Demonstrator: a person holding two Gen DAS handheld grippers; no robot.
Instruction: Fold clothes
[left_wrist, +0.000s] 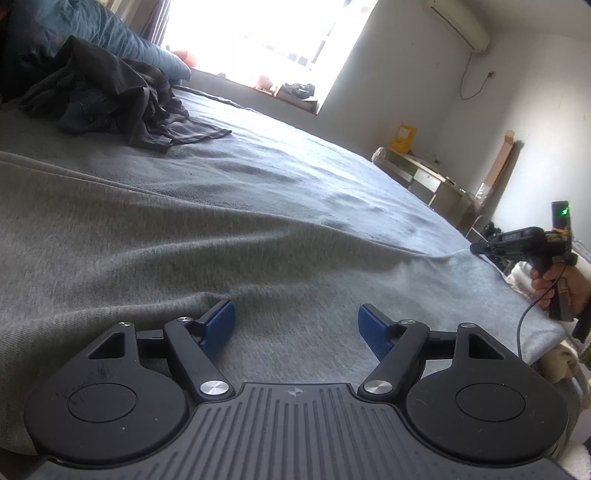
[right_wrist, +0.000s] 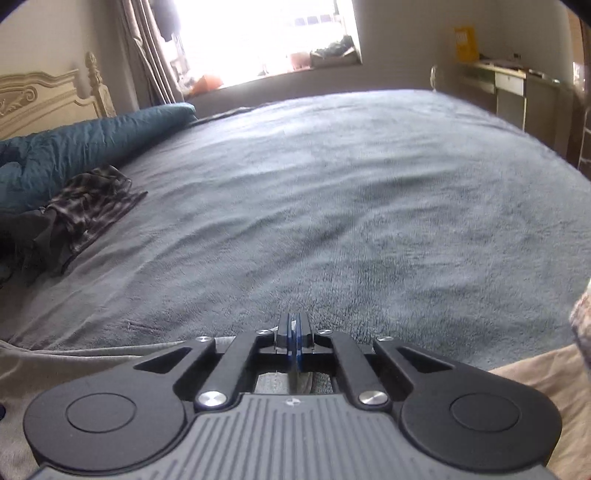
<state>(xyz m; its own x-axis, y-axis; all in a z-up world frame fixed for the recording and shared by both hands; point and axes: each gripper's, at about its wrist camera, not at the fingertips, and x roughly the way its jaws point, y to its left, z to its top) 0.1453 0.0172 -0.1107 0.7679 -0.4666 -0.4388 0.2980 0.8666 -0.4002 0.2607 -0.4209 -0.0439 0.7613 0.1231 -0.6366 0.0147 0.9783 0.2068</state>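
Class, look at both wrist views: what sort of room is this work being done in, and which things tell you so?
Most likely a home bedroom. A wide bed with a grey-blue cover fills both views, a carved cream headboard stands at one end, and a teal duvet lies bunched beside it.

Both wrist cameras sit low over the bed (left_wrist: 295, 177), facing the far window (right_wrist: 266, 37); both show it.
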